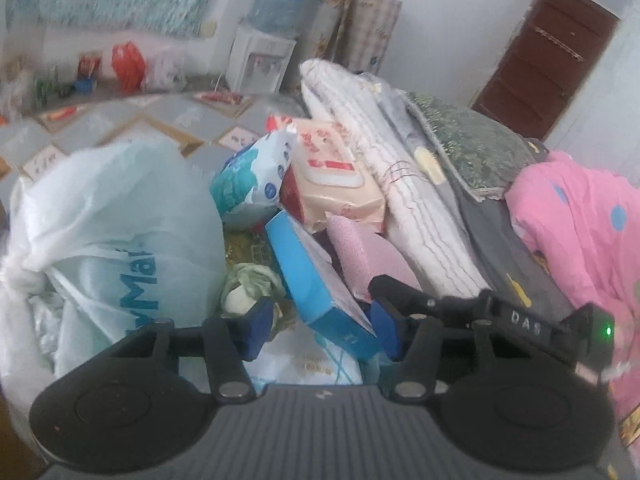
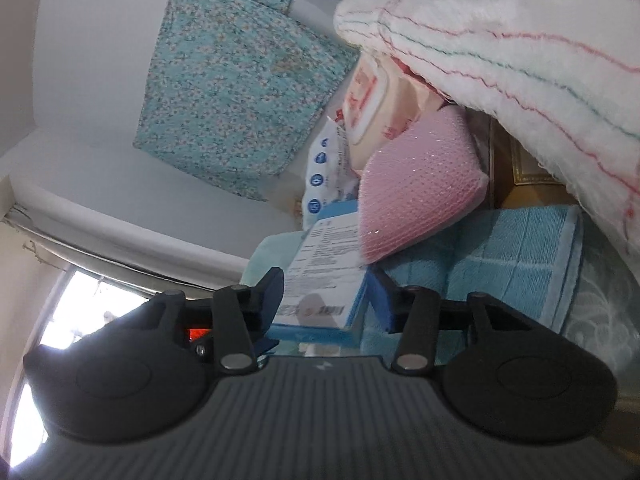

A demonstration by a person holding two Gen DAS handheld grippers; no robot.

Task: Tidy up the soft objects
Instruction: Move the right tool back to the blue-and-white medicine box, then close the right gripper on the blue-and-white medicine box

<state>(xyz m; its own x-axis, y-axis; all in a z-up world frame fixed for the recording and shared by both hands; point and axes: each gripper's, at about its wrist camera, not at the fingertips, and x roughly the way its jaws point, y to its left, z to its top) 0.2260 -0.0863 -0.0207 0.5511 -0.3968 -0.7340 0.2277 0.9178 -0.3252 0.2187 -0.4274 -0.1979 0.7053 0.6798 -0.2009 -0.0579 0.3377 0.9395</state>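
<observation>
both the left tongs (image 1: pixel 322 322) and right tongs (image 2: pixel 326 300) sit around a flat blue cardboard box (image 1: pixel 316 280), grip uncertain. it lies tilted in clutter, pink mesh pouch (image 1: pixel 366 254) just beside it, white striped towel (image 1: pixel 400 184) behind.

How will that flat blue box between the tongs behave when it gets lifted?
The blue box looks like thin cardboard, so probably light and fairly stiff. Held by its narrow edges, it may flex or twist. The pink pad leaning on it could slide off.

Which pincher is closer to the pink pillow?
Right. The right gripper sits just below the pink pillow, straddling the blue box. The left gripper straddles that box's other end, somewhat farther.
</observation>
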